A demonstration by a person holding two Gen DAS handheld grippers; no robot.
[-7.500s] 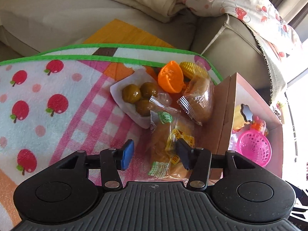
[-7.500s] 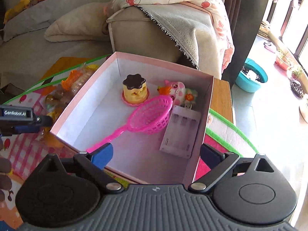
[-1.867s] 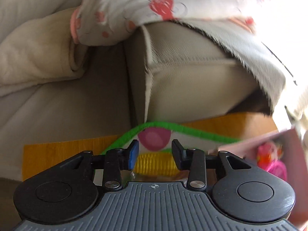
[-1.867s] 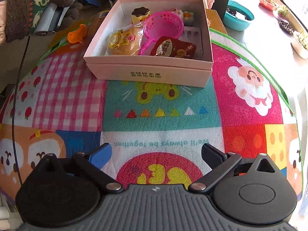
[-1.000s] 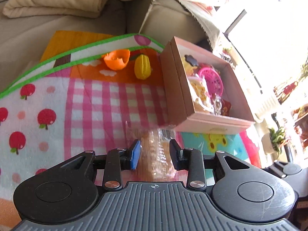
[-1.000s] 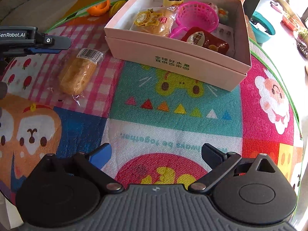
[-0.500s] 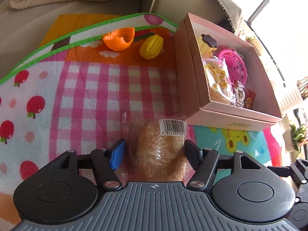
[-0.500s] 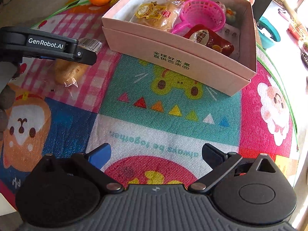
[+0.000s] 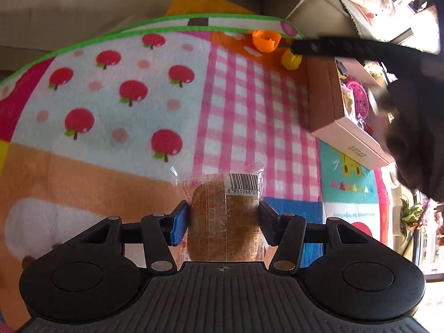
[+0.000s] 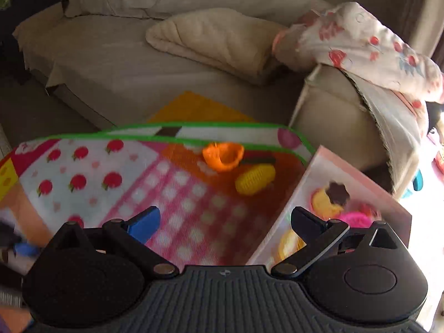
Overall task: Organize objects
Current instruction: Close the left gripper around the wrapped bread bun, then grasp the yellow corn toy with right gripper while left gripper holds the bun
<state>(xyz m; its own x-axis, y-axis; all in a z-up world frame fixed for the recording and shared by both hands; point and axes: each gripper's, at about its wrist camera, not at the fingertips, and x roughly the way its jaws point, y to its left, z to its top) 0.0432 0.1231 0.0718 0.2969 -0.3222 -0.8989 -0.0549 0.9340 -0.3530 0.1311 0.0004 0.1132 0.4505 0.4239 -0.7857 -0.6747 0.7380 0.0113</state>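
Left wrist view: the left gripper (image 9: 223, 220) has its jaws pinching a wrapped bun (image 9: 224, 222), 1 pad on each side of the clear wrapper, barcode label facing up at the far end. The bun sits low over the mat (image 9: 111, 111), above the orange patch beside the pink check squares; whether it touches the mat or is just lifted, I cannot tell. Further off on the right stands the pink box (image 9: 358, 138), its near wall facing this way, with a pink basket (image 9: 358, 94) and other small things inside, too small to name. Behind the box, near the mat's green edge, lie an orange cup (image 9: 265, 40) and a yellow corn (image 9: 291, 59), close together but apart. A dark, blurred shape, the right gripper (image 9: 360, 47), crosses the upper right above the box.

Right wrist view: that gripper's (image 10: 224, 222) jaws are spread wide with nothing between them, hanging above the mat (image 10: 83, 166) just left of the box's (image 10: 305, 172) side wall. The cup (image 10: 223, 155) and the corn (image 10: 255, 179) lie straight ahead, the corn nearer the box. Inside the box I can see a yellow pudding toy with a brown top (image 10: 330, 197) and the basket (image 10: 352, 217). The frame is blurred. A beige sofa (image 10: 138, 69) with a folded blanket (image 10: 216, 38) fills the background
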